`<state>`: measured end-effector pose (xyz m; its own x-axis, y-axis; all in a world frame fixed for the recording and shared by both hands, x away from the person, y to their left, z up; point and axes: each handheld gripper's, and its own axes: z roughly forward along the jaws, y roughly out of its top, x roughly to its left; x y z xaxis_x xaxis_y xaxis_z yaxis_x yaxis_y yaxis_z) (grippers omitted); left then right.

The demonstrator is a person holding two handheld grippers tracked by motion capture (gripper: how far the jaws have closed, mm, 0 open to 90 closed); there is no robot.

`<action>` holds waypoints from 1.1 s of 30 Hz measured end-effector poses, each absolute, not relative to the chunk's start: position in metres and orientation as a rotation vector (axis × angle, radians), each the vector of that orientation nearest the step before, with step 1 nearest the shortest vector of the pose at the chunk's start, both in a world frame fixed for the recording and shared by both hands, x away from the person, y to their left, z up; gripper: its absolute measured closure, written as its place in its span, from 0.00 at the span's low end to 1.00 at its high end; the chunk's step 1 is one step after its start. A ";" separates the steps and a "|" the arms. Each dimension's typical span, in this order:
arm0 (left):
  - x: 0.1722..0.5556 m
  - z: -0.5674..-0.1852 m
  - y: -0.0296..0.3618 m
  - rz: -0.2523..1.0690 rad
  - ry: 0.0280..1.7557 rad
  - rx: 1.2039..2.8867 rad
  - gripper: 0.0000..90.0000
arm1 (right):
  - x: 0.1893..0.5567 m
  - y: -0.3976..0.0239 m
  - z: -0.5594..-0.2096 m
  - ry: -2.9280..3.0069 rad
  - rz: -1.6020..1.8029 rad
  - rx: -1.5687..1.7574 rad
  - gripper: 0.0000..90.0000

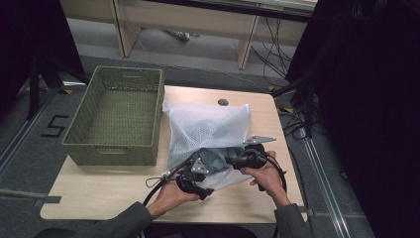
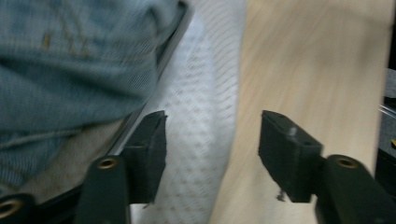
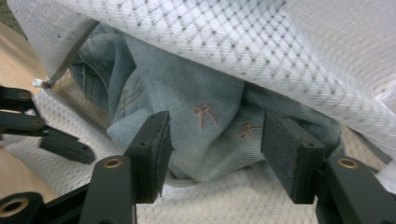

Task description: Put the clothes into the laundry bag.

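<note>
A white mesh laundry bag (image 1: 208, 124) lies on the wooden table (image 1: 99, 193), its zipped mouth facing the person. A blue denim garment (image 1: 216, 157) sits in that mouth. My left gripper (image 1: 198, 171) is at the bag's near left edge. Its own view shows it open (image 2: 212, 158), astride the lower mesh edge (image 2: 201, 107) and bare table, with denim (image 2: 70, 60) up left. My right gripper (image 1: 234, 159) is at the mouth's right side. It stands open (image 3: 215, 158) with a fold of denim (image 3: 196, 107) between its jaws, under the lifted mesh (image 3: 233, 42).
An empty green woven basket (image 1: 116, 148) stands on the table's left half, touching the bag. A small dark disc (image 1: 223, 102) lies near the far edge. Black stands and cables crowd the floor to the right. The left gripper's frame (image 3: 46, 135) shows beside the bag's zipper.
</note>
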<state>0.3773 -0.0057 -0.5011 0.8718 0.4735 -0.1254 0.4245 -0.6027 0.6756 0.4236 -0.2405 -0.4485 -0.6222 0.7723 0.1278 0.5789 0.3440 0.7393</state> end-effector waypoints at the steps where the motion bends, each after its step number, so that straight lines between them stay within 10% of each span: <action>1: 0.377 -0.503 -0.005 0.085 0.645 2.314 0.60 | 0.423 -0.239 -0.449 2.373 1.138 1.202 0.49; 7: 0.376 -0.507 0.001 0.082 0.672 2.313 0.95 | 0.422 -0.227 -0.453 2.396 1.146 1.166 0.51; 19: 0.359 -0.509 0.004 0.011 0.685 2.262 0.99 | 0.424 -0.180 -0.482 2.539 1.011 1.111 0.50; 22: 0.359 -0.509 0.005 0.009 0.702 2.262 0.99 | 0.426 -0.166 -0.495 2.535 0.854 1.043 0.65; 30: 0.361 -0.505 0.001 0.179 0.600 2.318 0.50 | 0.430 -0.171 -0.490 2.521 0.928 1.114 0.76; 33: 0.364 -0.511 -0.003 0.219 0.611 2.297 0.52 | 0.429 -0.174 -0.488 2.523 0.963 1.105 0.76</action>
